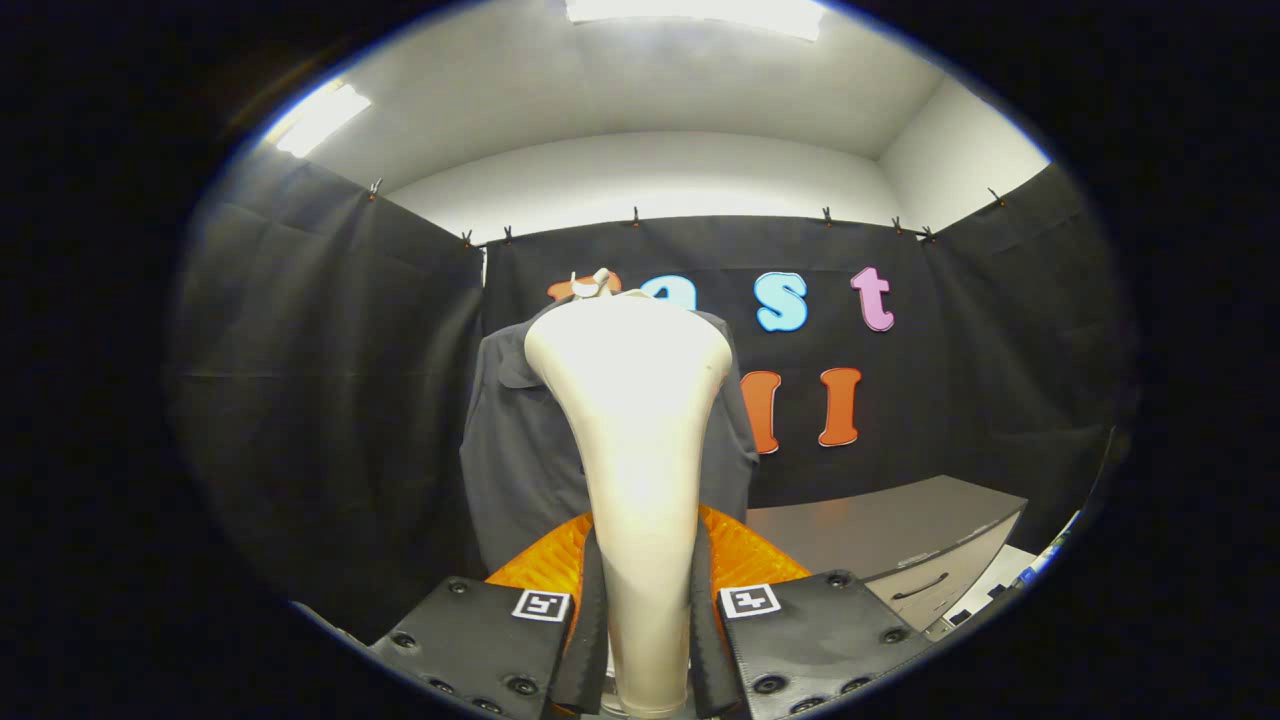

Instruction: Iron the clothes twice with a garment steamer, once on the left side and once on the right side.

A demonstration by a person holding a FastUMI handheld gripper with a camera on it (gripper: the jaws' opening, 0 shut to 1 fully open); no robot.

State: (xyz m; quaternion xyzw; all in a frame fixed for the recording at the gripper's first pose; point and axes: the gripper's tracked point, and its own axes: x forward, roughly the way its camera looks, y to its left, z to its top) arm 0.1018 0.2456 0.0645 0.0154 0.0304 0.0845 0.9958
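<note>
Steamer (640, 440) clamped between fingers (700, 600) blocks the shirt (520, 450) — cabinet (900, 540) right.

Gripper (648, 640): pointing forward and slightly upward, closed around the handle of the garment steamer (635, 450).
Fingers (590, 620): upright and nearly parallel, one pressed against each side of the handle, narrow gap between them taken up entirely by it.
Finger bases: flat plates low on either side, each carrying a square marker, level with one another.
Grasp: both pads in contact, steamer head rising well beyond the fingertips.
</note>
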